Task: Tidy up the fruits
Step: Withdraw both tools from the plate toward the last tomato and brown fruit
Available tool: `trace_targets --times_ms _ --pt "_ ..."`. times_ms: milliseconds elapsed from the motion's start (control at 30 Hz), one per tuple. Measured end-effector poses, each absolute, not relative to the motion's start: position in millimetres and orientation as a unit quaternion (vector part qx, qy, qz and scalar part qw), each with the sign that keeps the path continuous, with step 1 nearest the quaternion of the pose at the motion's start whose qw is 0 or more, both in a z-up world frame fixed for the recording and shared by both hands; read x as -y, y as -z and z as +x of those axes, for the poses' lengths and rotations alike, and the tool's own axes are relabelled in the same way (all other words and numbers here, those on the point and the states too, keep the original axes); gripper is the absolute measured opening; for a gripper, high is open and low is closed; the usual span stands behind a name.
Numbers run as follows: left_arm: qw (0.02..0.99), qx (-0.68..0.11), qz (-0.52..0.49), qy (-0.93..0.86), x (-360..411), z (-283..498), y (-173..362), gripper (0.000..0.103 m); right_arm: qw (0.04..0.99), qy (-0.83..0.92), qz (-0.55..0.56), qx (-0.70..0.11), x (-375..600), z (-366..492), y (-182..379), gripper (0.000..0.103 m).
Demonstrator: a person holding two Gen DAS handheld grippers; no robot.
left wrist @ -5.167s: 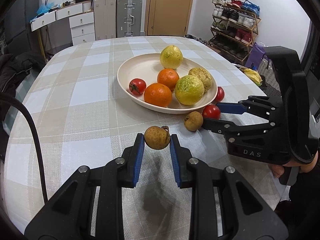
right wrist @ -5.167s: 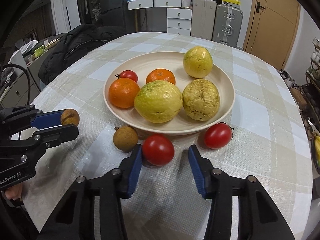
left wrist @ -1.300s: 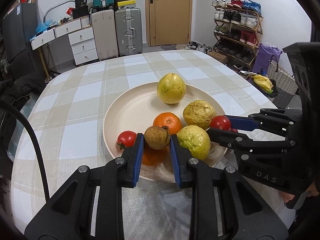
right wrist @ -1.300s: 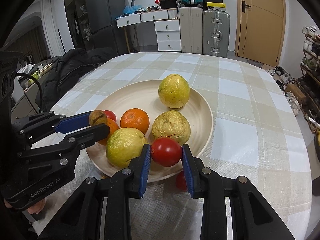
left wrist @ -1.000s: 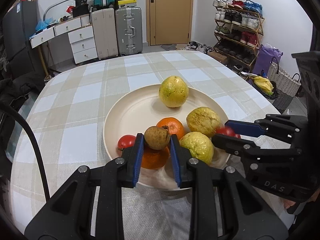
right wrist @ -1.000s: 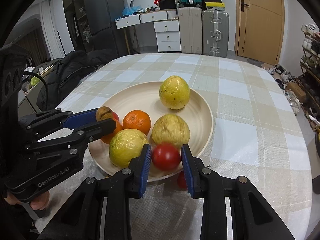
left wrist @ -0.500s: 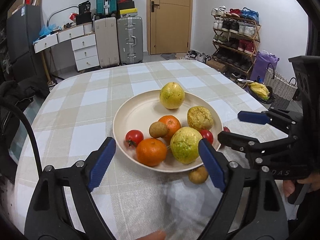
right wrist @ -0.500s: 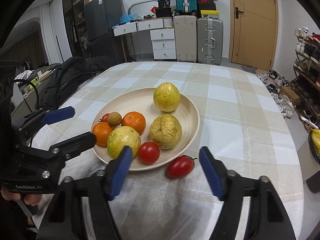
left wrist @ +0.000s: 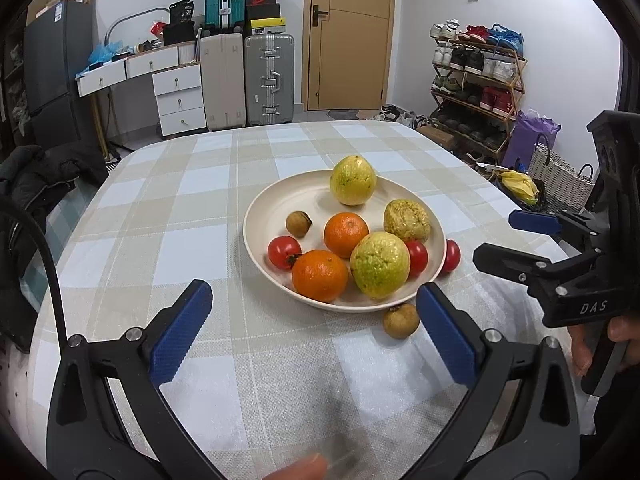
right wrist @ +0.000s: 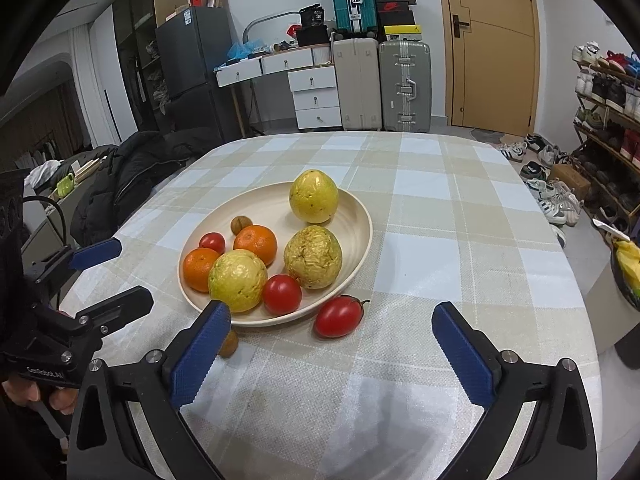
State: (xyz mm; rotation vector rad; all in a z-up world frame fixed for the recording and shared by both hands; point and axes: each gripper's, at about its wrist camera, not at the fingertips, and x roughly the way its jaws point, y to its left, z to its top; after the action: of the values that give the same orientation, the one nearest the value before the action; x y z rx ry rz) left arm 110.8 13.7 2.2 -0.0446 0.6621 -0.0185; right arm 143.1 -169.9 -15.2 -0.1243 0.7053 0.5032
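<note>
Our left gripper (left wrist: pixel 312 334) and right gripper (right wrist: pixel 330 350) are opening, nothing between their jaws; the plate (left wrist: pixel 264 216) lies ahead.

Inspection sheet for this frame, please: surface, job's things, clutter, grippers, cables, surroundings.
Surface: table under a checked cloth.
Job's things: plate holds three yellow-green fruits, two oranges, two tomatoes and a small brown fruit; a tomato and another brown fruit lie on the cloth beside it.
Clutter: nothing seen on the table.
Grippers: left gripper and right gripper both opening, nothing between the jaws.
Cables: black cable at the left edge.
Surroundings: suitcases, drawers, door, shoe rack.
</note>
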Motion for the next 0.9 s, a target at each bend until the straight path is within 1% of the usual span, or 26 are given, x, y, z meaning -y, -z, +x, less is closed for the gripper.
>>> trace_targets --times_ms 233,900 --pt "0.943 -0.332 -0.017 0.003 -10.1 113.6 4.8 0.102 0.902 -0.242 -0.084 -0.349 165.8 142.8 18.9 0.103" --pt "0.936 -0.352 -0.022 0.007 -3.1 123.9 18.7 0.102 0.894 -0.226 -0.067 -0.381 178.0 154.8 35.2 0.103"
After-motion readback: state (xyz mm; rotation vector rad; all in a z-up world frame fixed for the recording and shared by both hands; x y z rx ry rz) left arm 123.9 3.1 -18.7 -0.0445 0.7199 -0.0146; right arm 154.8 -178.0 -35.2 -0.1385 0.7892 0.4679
